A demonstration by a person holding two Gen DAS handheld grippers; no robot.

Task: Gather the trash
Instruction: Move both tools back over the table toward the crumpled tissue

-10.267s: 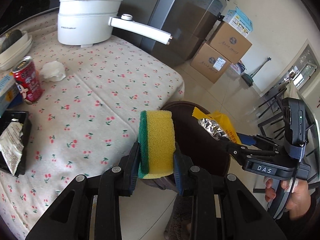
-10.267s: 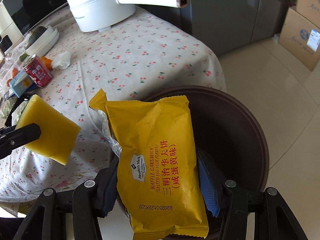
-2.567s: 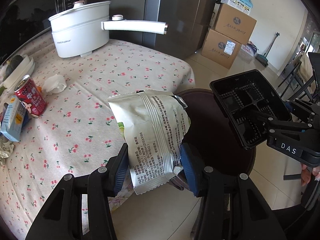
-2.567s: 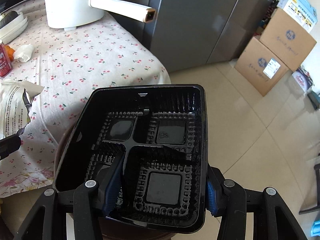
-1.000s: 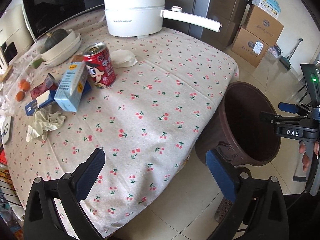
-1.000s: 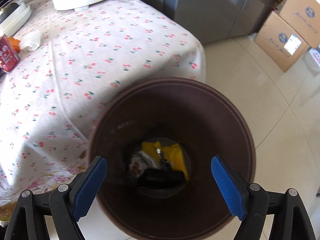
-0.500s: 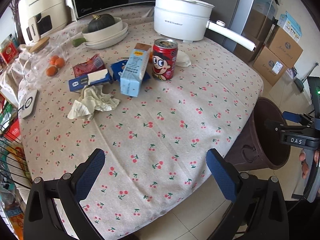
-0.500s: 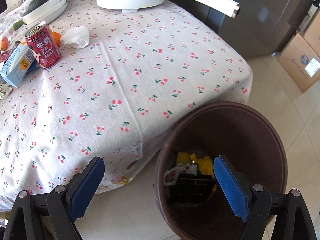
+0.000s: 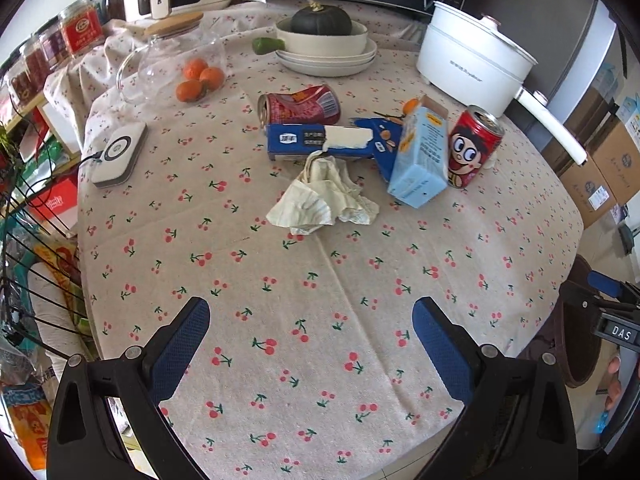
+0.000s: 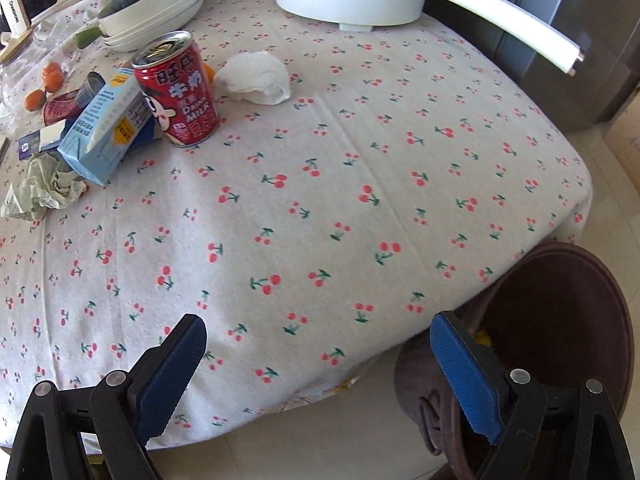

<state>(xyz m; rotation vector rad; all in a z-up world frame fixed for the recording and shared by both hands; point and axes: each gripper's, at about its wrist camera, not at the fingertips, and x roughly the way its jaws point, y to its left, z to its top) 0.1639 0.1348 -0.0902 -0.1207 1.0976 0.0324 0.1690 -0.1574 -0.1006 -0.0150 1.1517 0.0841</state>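
The remaining trash is clustered on the table (image 9: 320,360), toward its far half as seen from the left wrist camera. A crumpled wrapper (image 9: 322,200) lies nearest, at 12 o'clock of the left gripper (image 9: 310,340). Just behind it a torn blue box (image 9: 320,142) is laid flat, with a crushed can (image 9: 298,105) on its side at the box's 12 o'clock. A pale blue carton (image 9: 420,156) is tilted against an upright can (image 9: 472,146) at the wrapper's 2 o'clock. A white tissue (image 10: 256,78) is seen just beside the upright can, at its 1 o'clock in the right wrist view.

Nothing is held by either tool. The left gripper's jaws are spread wide over bare cloth, well short of the wrapper; it is judged to be lined up for that piece, the closest one. The right gripper (image 10: 316,364) is likewise spread wide and empty, held over the table edge beside the bin (image 10: 560,280). The bin stands on the floor against the table edge at the right gripper's 3 o'clock, evidently so that items can be dropped with a short swing. Something yellow can be made out inside it; little else is visible there.

Items judged not to be trash stand further out: oranges (image 9: 200,80), a pumpkin in stacked bowls (image 9: 322,36), a white pot (image 9: 472,56) and a charger (image 9: 118,154).

The task is judged partly done.
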